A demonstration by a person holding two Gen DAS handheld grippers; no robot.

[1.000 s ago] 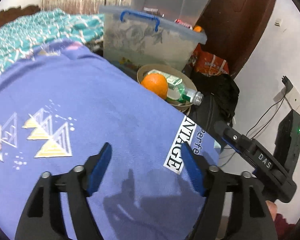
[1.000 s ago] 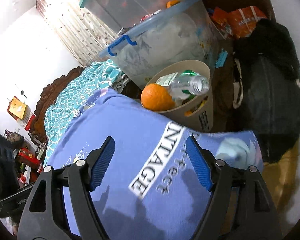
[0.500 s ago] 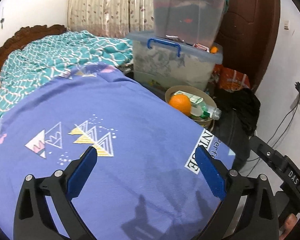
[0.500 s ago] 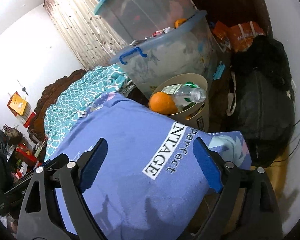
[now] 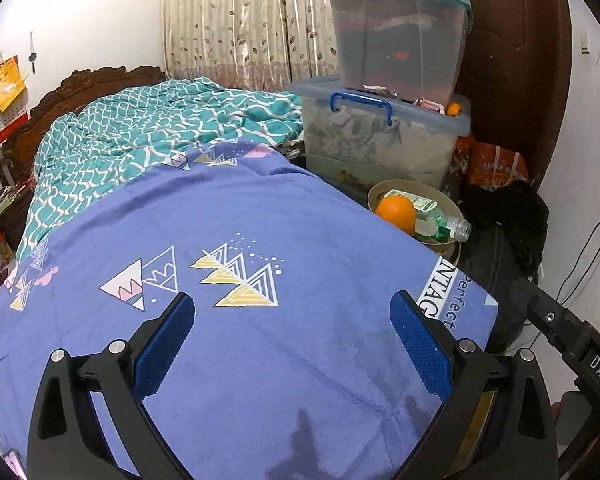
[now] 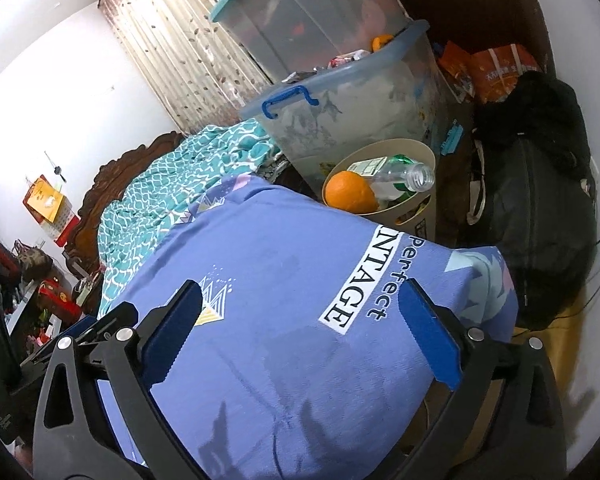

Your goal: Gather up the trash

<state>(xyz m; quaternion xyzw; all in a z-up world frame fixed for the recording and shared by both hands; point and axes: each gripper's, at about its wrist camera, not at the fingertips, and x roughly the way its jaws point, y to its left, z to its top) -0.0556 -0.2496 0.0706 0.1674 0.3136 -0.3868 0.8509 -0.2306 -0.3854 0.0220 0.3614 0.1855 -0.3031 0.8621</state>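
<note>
1. Left wrist view: the left hand-held gripper (image 5: 292, 344) stands spread wide with nothing between its blue pads, hovering over the purple printed bedsheet (image 5: 228, 216) – its jaws have just been opening, and they grip nothing
2. Right wrist view: the right hand-held gripper (image 6: 300, 332) is likewise wide apart and empty above the same sheet near the "VINTAGE" print; its jaws have also just been opening
3. Beyond the corner of the bed sits the beige trash bin (image 6: 426, 216) on the floor, just beside the clear storage tub (image 6: 360, 104)
4. Inside the bin lie an orange (image 6: 350, 194) and a clear plastic bottle (image 6: 404, 178) with a green label, uncapped neck poking over the rim – both look whole and uncrushed
5. Judging by this, the collecting looks largely done: trash is in the bin, and no loose litter shows on the sheet. Whether more remains elsewhere cannot be told
</note>
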